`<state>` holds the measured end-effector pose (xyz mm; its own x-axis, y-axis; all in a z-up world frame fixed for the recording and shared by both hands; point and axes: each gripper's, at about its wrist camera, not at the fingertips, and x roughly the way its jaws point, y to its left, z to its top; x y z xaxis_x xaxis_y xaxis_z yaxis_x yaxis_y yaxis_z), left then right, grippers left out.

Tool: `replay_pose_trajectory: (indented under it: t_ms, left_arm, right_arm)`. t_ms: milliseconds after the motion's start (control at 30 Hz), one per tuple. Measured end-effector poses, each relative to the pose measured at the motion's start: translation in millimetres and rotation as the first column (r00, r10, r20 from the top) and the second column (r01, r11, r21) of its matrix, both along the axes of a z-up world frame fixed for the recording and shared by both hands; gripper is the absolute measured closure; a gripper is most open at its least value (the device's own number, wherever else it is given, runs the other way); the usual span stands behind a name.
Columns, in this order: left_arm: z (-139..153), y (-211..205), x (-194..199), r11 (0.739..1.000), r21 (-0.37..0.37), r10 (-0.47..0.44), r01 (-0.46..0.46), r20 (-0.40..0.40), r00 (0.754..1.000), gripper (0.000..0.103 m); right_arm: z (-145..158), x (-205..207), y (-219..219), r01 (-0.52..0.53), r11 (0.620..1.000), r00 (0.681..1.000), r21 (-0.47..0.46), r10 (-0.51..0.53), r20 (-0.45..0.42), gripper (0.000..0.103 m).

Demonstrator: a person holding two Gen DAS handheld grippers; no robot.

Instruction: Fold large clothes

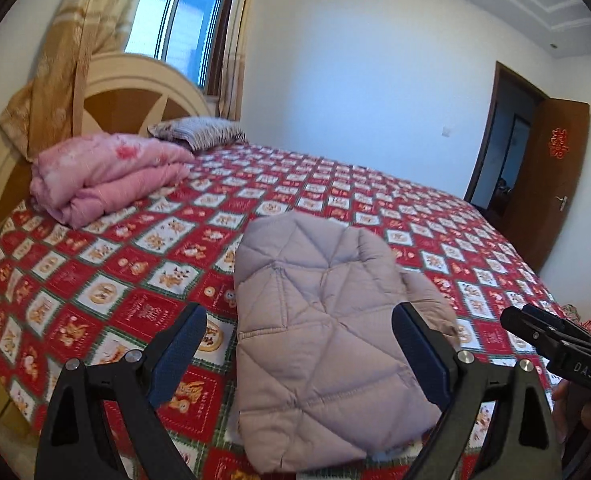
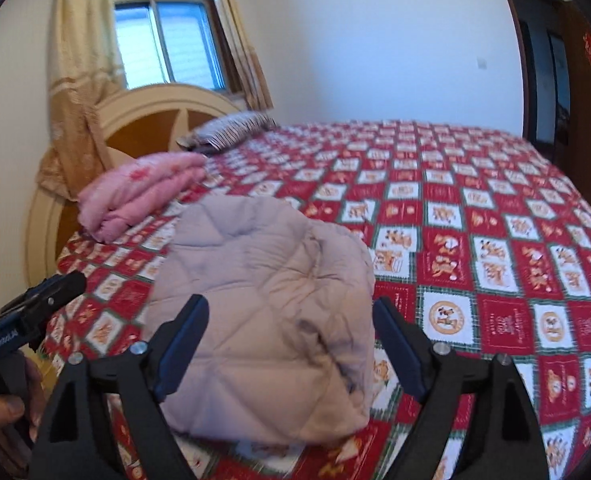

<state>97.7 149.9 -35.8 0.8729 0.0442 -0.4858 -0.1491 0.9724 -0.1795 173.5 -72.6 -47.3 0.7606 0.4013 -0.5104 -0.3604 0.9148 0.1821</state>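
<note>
Folded jacket rests on the red checkered bedspread, both tongs spread empty above.

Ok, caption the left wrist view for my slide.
Open left gripper above folded quilted jacket on the red patterned bedspread.

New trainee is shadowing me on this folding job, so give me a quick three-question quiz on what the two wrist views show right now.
1. True or false: the left hand-held gripper is clamped on the quilted jacket.
2. Multiple choice: what lies nearest the headboard? A) a folded pink quilt B) a cardboard box C) a laundry basket
3. Fill in: the jacket lies folded on the red patterned ____.

Key
1. False. Its jaws stand open above the jacket; the right hand-held gripper is open too.
2. A, the pink quilt, beside a striped pillow.
3. Bedspread.
</note>
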Motion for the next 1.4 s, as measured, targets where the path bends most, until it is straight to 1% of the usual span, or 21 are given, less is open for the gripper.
replay_pose_trajectory:
  t_ms: [133, 333, 667, 1400]
  left_arm:
    - [8.9, -2.6, -13.9, 1.0, 0.009, -0.009, 0.009, 0.021, 1.0, 0.009]
    - [12.7, -3.9, -21.4, 1.0, 0.008, -0.016, 0.015, 0.036, 0.999, 0.009]
    - [10.7, -3.4, -23.2, 1.0, -0.003, -0.018, 0.019, 0.037, 0.999, 0.009]
    - [5.8, -6.9, -21.8, 1.0, 0.001, -0.023, 0.023, 0.024, 0.999, 0.009]
  right_arm:
    - [13.5, -18.3, 3.2, -0.01, 1.0, 0.999, 0.02, 0.009, 0.04, 0.016]
    - [20.1, -26.6, 3.1, -0.011, 1.0, 0.998, 0.017, 0.01, 0.065, 0.014]
    - [20.8, -30.8, 5.0, -0.017, 1.0, 0.998, 0.015, 0.016, 0.065, 0.013]
    - [17.7, -34.0, 2.2, -0.02, 1.0, 0.998, 0.02, 0.019, 0.061, 0.013]
